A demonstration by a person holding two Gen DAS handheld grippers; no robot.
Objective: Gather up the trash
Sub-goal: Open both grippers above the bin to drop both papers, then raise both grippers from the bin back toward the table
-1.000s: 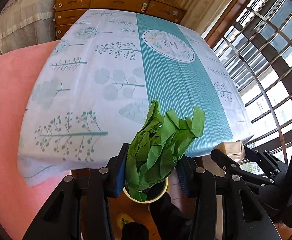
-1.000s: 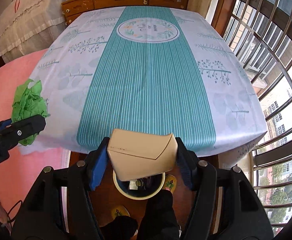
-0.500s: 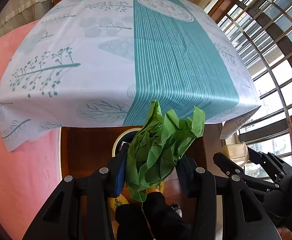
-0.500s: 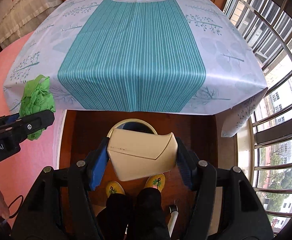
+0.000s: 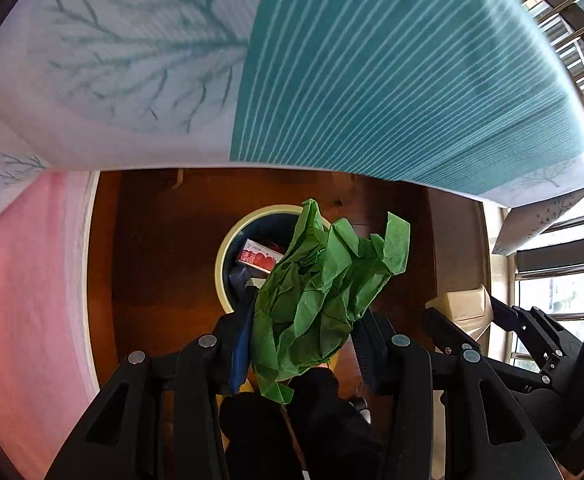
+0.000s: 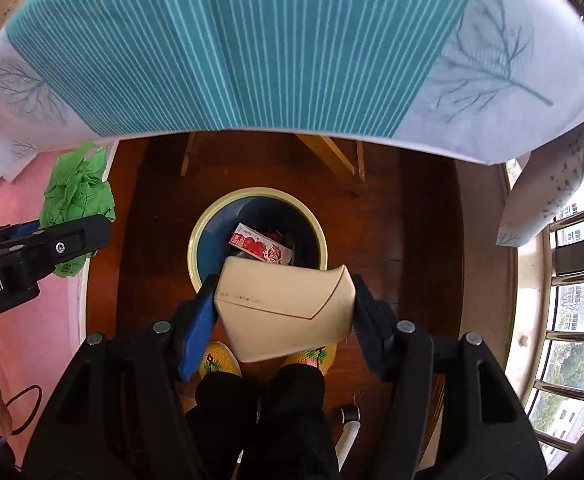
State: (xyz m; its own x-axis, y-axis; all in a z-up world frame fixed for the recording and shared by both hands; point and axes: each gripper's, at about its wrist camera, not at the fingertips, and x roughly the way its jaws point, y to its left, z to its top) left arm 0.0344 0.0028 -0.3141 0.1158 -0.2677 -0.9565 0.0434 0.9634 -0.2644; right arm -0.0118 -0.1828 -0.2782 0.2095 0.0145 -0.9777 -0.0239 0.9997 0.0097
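Currently, L wrist view: left gripper (image 5: 303, 334) points steeply down, clamped on crumpled green paper (image 5: 319, 288), which bulges up past the blue pads. Below it the trash bin (image 5: 224, 256), cream rim, dark inside, stands on the brown wood floor (image 5: 152, 260) and already holds a red-and-white carton (image 5: 258, 258). Paper sits over the bin's right half, not centred. Tablecloth (image 5: 371, 60) hem hangs beyond the bin; pink fabric (image 5: 20, 300) on the left. The other tool shows at right, holding a beige piece.

R wrist view: right gripper (image 6: 284, 312) is closed on a beige box (image 6: 286, 310), pads on both its short ends. Box overlaps the bin's near rim (image 6: 319, 236); most of the mouth lies just beyond it. L tool with green wad sits off to the left, over the pink edge as seen here.

Step, by my read: carry done, drop pending. Next: nudge each load over the mouth, then open jaws, prob one at a time since the mouth is narrow for both.

Room: open floor around the bin; hem and wooden table legs (image 6: 331, 156) beyond, person's slippers (image 6: 218, 360) near side. Risk: light paper drifts past the rim.
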